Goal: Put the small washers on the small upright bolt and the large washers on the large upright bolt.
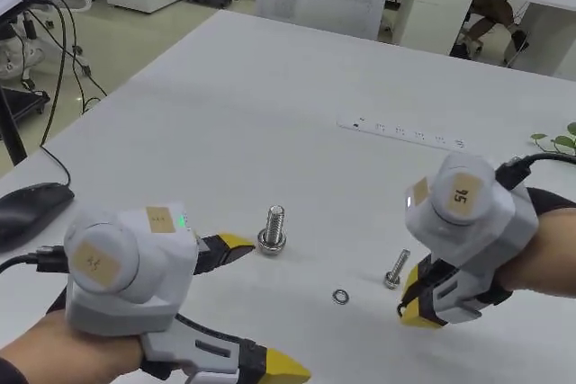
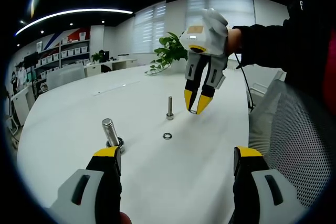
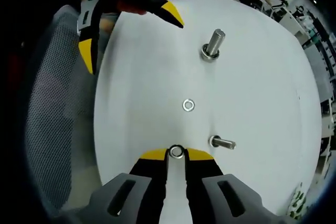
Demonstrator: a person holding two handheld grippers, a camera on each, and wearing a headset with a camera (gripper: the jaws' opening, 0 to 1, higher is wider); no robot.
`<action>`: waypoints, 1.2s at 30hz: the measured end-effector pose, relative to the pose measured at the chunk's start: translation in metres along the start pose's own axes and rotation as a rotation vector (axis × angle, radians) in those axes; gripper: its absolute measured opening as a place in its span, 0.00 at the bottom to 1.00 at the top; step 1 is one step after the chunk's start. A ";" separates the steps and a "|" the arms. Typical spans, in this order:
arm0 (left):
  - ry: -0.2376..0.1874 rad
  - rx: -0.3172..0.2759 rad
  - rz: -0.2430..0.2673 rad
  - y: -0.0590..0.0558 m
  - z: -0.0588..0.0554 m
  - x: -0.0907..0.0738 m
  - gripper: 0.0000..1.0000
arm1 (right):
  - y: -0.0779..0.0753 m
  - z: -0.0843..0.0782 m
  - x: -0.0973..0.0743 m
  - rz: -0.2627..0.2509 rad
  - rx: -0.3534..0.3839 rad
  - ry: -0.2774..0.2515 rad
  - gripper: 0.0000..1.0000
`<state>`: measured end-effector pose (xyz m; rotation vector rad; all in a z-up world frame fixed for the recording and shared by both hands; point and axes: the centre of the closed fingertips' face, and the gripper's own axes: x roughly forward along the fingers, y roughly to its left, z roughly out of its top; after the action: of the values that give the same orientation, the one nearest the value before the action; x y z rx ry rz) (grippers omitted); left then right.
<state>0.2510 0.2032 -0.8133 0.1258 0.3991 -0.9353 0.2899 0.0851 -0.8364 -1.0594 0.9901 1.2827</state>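
The large bolt (image 1: 274, 225) stands upright mid-table with a washer around its base. The small bolt (image 1: 396, 269) stands to its right. A small washer (image 1: 340, 296) lies flat on the table between them, nearer the small bolt. My right gripper (image 1: 418, 308) points down just right of the small bolt, and its own view shows it (image 3: 177, 156) shut on another small washer (image 3: 177, 152), with the small bolt (image 3: 223, 142) close by. My left gripper (image 1: 261, 305) is open and holds nothing; one of its tips is near the large bolt (image 2: 109, 131).
A white power strip (image 1: 405, 132) lies further back on the table. A black mouse (image 1: 31, 204) sits at the left edge with cables behind it. A mesh chair (image 1: 319, 2) stands at the far side. Plant leaves (image 1: 562, 141) reach in at right.
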 end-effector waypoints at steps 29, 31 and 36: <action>-0.002 -0.003 0.004 0.003 -0.001 0.001 0.88 | -0.053 0.018 -0.047 -0.127 -0.018 -0.030 0.13; -0.002 -0.004 0.005 0.003 -0.001 0.001 0.88 | -0.055 0.017 -0.044 -0.123 -0.018 -0.023 0.13; 0.000 -0.007 0.008 0.003 -0.001 0.001 0.88 | -0.062 0.013 -0.035 -0.111 -0.018 -0.015 0.13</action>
<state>0.2537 0.2051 -0.8148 0.1215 0.4013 -0.9257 0.3494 0.0899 -0.7960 -1.1023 0.8971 1.2091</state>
